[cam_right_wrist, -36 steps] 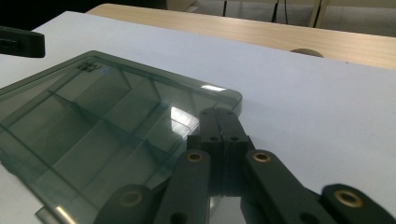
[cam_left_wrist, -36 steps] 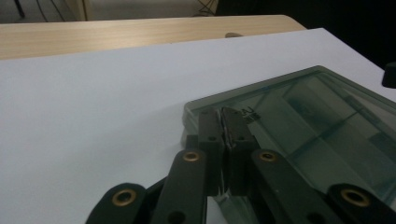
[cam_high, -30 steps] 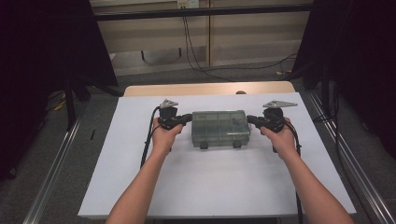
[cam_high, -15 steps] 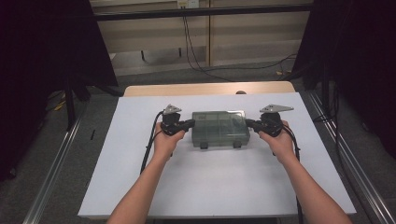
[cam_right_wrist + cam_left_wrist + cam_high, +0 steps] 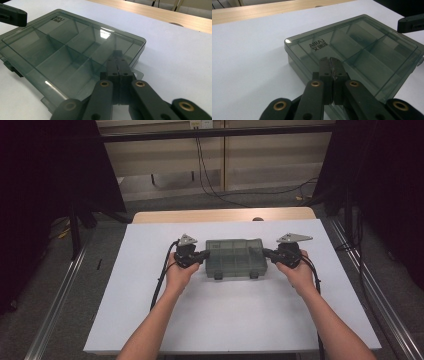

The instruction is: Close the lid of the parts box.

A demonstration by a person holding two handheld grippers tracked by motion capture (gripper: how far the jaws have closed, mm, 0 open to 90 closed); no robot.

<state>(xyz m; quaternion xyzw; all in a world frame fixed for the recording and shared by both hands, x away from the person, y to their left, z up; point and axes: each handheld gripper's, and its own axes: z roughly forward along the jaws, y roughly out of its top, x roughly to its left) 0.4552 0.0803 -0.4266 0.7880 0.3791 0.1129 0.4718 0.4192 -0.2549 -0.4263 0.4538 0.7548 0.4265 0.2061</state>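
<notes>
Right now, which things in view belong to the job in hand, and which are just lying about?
In the job:
- green divided plastic box
- left tongs, shut, at its left end
- right tongs, shut, at its right end

Lying about:
- white table sheet
- wooden tabletop edge
- cables on the floor

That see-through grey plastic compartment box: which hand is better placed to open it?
Neither clearly. The left gripper and right gripper, both shut, sit at opposite ends of the see-through grey plastic compartment box. Its two latches face the person, about equally far from each.
</notes>
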